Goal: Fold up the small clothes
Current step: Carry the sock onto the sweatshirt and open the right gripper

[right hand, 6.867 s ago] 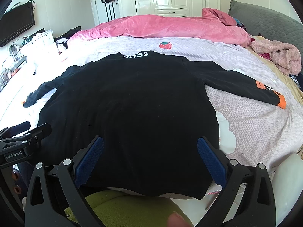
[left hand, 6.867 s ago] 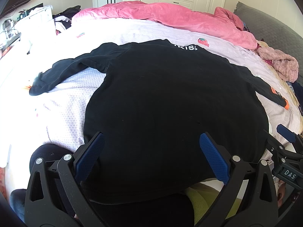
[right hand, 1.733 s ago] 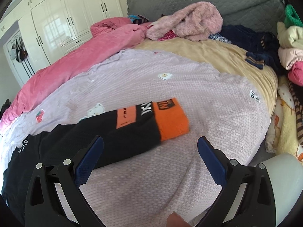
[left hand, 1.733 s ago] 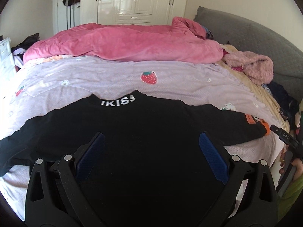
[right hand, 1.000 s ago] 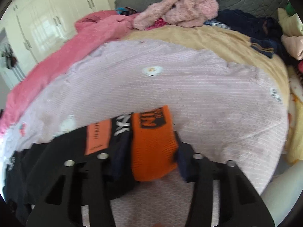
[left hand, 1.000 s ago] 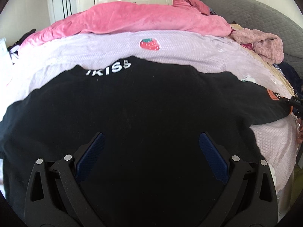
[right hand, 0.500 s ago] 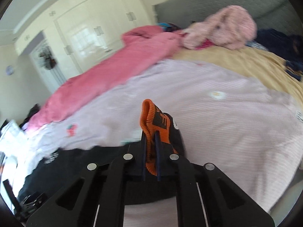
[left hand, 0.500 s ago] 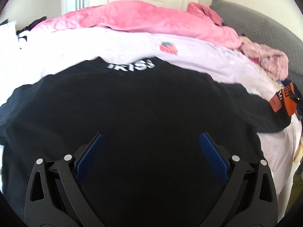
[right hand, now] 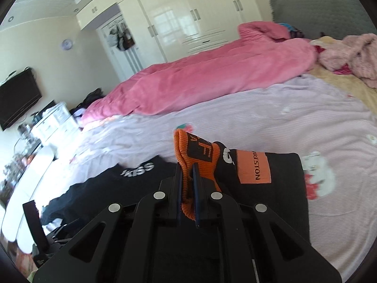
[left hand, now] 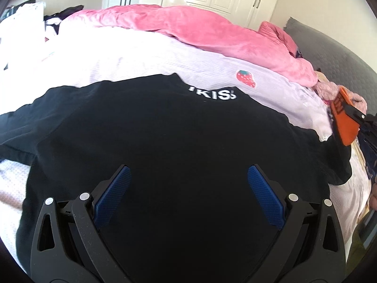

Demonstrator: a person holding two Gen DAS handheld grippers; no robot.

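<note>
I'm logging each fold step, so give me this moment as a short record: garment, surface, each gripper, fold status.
garment: black long-sleeved sweatshirt with white collar lettering, spread flat
surface: lilac patterned bedsheet
right gripper: shut on the sweatshirt's orange ribbed cuff, sleeve lifted off the sheet
left gripper: open, above the sweatshirt's body, holding nothing
fold status: sleeve not yet laid across the body

A bedroom in bright daylight. Cream walls [right hand: 47, 54] meet a glossy white wardrobe [right hand: 183, 23] with tall doors, and bags seem to hang beside it. A flat television [right hand: 18, 96] is mounted on the wall above a cluttered white cabinet [right hand: 54, 122]. The bed [right hand: 271, 118] wears a pale lilac sheet, with a rumpled pink duvet [right hand: 212, 75] across it and a grey quilted headboard [right hand: 325, 11].
</note>
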